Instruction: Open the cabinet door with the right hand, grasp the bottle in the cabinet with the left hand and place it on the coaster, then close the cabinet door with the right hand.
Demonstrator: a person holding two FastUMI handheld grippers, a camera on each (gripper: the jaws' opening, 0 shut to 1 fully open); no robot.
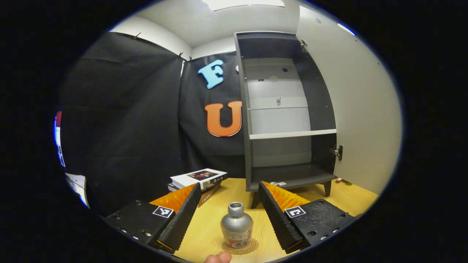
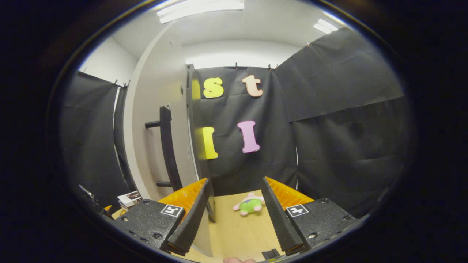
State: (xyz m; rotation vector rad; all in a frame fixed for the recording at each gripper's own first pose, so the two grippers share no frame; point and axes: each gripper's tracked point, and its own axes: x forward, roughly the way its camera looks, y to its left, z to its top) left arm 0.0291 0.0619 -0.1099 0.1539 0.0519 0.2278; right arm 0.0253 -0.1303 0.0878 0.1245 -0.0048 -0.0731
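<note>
From the left gripper view, the bottle [image 1: 237, 226] stands upright on the coaster [image 1: 240, 247], on the table [image 1: 212, 226] between the spread fingers of the left gripper [image 1: 231, 215], untouched. Behind it the cabinet [image 1: 289, 113] gapes. The right gripper view instead faces the door [image 2: 153, 128] and its handle [image 2: 167, 146], with the right gripper [image 2: 236, 215] likewise spread and a plush toy [image 2: 249, 204] beyond.
</note>
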